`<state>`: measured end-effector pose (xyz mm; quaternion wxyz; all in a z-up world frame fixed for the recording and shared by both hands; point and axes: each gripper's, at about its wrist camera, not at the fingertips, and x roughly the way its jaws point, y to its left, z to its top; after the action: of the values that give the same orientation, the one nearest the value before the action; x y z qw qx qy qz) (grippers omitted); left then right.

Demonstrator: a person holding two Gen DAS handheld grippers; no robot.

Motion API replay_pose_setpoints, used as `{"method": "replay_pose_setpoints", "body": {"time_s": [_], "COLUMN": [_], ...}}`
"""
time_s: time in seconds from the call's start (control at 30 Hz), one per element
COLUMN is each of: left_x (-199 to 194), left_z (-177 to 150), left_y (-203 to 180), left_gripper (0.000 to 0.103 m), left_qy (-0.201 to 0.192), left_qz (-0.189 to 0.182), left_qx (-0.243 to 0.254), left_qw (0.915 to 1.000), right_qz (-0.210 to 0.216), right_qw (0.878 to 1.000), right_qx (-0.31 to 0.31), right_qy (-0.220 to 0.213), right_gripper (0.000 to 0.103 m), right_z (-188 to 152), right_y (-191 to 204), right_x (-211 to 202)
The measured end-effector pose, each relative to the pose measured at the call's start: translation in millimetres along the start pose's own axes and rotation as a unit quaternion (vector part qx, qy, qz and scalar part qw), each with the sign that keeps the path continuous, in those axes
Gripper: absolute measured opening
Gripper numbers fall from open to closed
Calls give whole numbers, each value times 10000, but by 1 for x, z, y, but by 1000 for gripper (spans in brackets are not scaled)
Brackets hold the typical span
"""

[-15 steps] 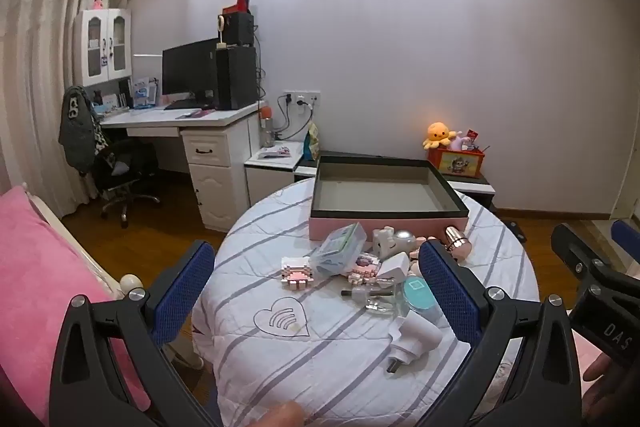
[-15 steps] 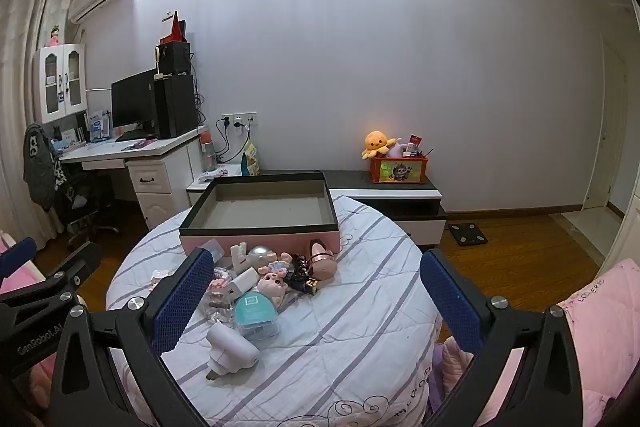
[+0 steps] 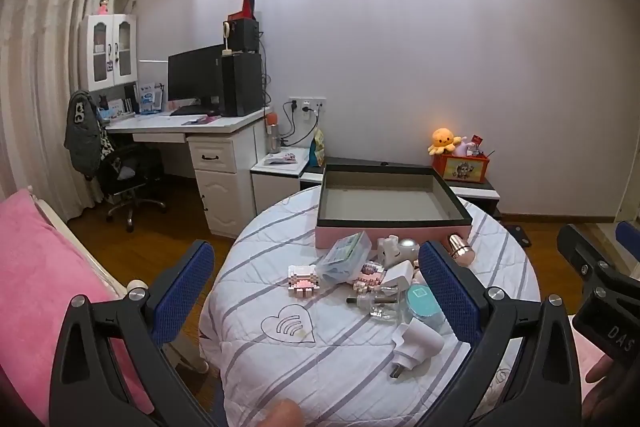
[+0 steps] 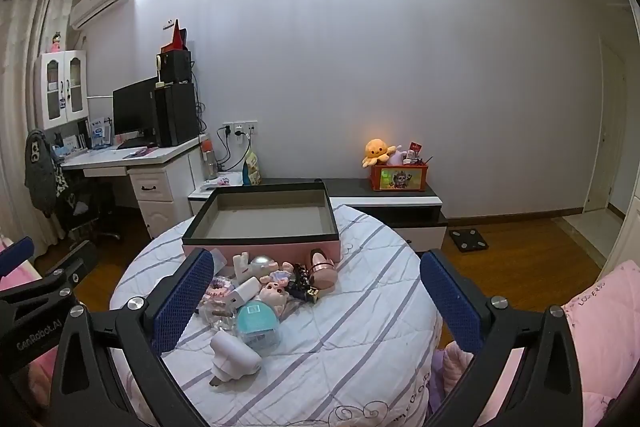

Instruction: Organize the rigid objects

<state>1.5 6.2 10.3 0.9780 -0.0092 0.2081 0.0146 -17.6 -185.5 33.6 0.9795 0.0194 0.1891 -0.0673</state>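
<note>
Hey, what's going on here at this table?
A person holds two grippers, left gripper and right gripper, both open and empty, above a round table. Small items, including a white plug adapter and a teal jar, lie heaped before an empty pink box. Nothing is packed yet.

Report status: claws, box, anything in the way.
Left claw open, holding nothing. Right claw open, holding nothing. Box empty on the table; clutter pile in front of it, untouched. Nothing in the way.

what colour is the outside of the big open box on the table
Pink outer walls with a black rim; the right wrist view shows it best.
</note>
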Motion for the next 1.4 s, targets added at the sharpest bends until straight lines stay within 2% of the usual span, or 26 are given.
{"method": "replay_pose_setpoints", "body": {"time_s": [0.47,1.4], "left_x": [-16,-27], "left_z": [5,11], "left_y": [-6,-10], "left_gripper": [103,103], "left_qy": [-179,-283], "left_qz": [122,112], "left_qx": [129,103], "left_qw": [9997,9995], "right_qz": [74,79], "right_qw": [9999,9998], "right_qx": [-40,-40], "right_qy": [-108,-178], "right_gripper": [103,103], "right_z": [4,5], "right_y": [3,1], "right_x": [-8,-13]}}
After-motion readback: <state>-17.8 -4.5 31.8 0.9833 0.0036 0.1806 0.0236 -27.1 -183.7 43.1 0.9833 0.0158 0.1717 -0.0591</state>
